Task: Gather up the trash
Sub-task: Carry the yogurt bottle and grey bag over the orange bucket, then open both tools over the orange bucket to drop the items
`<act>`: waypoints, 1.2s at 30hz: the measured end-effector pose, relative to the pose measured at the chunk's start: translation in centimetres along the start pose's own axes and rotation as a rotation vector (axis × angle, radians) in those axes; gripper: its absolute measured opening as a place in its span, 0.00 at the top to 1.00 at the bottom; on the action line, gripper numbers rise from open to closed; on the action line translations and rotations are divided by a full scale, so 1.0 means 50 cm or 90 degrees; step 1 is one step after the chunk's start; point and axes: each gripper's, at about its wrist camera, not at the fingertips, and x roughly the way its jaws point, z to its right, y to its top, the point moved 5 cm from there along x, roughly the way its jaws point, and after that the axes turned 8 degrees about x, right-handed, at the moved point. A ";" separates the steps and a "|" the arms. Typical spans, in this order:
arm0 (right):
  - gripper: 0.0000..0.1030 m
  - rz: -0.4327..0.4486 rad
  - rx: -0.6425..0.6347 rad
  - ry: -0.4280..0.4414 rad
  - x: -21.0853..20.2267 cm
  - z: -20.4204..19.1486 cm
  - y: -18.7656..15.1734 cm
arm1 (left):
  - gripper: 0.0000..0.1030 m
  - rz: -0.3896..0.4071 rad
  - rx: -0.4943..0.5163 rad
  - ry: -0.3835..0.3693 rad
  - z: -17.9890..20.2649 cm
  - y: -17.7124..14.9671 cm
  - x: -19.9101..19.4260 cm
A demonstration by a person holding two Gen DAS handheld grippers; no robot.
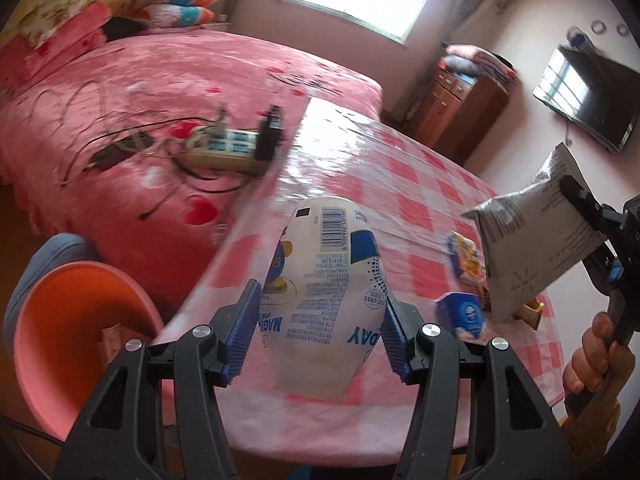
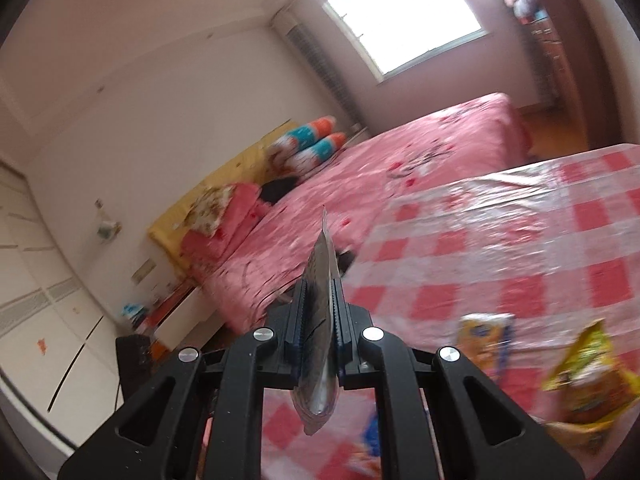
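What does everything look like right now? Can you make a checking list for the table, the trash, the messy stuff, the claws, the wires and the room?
Surface: table under a shiny pink-and-white checked cloth.
Job's things: white pouch in the left claw; grey packet in the right claw; blue and yellow wrappers lying on the cloth; orange bin beside the table, below its edge.
Clutter: nothing seen.
Claws: both shut on their trash.
Cables: power strip with dark wires on the bed.
Surroundings: window, wall television, wooden cabinet, folded quilts.
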 end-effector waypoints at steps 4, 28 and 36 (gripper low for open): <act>0.88 -0.053 -0.021 0.035 0.064 -0.069 -0.037 | 0.44 0.006 -0.037 0.028 -0.067 -0.020 -0.028; 0.22 -0.321 -0.077 0.077 0.426 -0.286 -0.320 | 0.21 0.023 -0.308 0.186 -0.398 -0.164 -0.113; 0.11 -0.257 -0.087 -0.024 0.369 -0.203 -0.289 | 0.18 -0.014 -0.347 0.188 -0.422 -0.204 -0.081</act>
